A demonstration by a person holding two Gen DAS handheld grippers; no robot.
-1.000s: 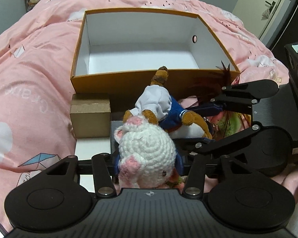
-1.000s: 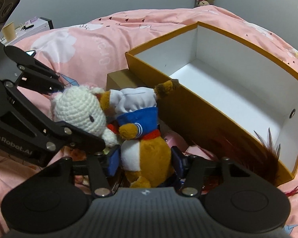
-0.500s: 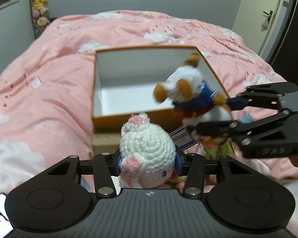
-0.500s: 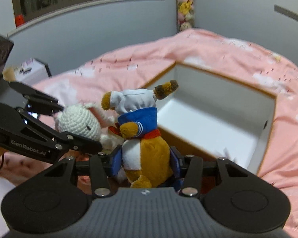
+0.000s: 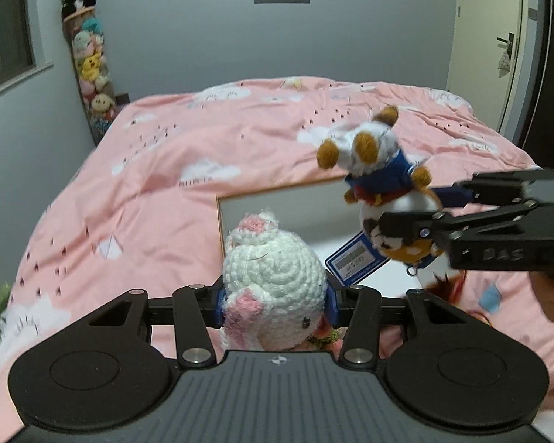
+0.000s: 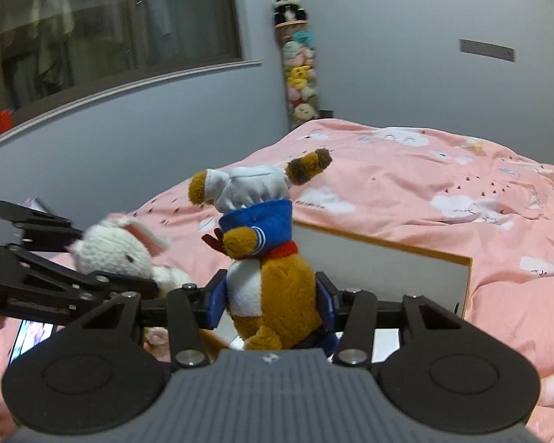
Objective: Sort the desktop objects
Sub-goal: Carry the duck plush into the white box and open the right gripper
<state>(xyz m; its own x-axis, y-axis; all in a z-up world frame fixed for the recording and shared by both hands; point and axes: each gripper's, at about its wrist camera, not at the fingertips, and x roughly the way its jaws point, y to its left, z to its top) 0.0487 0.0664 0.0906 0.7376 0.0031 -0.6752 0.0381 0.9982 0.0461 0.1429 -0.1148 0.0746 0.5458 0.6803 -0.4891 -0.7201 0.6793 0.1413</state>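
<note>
My left gripper [image 5: 275, 301] is shut on a white crocheted bunny [image 5: 273, 277] with pink ears, held in the air above the bed. My right gripper [image 6: 271, 302] is shut on a brown plush dog [image 6: 273, 258] in a blue sailor top and white hat. In the left wrist view the dog [image 5: 380, 184] hangs to the right, above the box, with a blue-and-white tag [image 5: 354, 262] dangling under it. In the right wrist view the bunny [image 6: 118, 254] is at the left. The orange box [image 5: 277, 199] with a white inside lies open on the bed below both toys; it also shows in the right wrist view [image 6: 406, 269].
A pink duvet [image 5: 203, 170] with cloud prints covers the bed. A tall column of plush toys [image 5: 88, 74] stands in the far corner. A door [image 5: 498, 55] is at the right. A phone screen [image 6: 29, 336] lies at the left. A reddish feather item [image 5: 447, 280] lies by the box.
Both grippers have risen from the bed with their toys; the views have tilted up, so the box has dropped low in frame and the room walls show.
</note>
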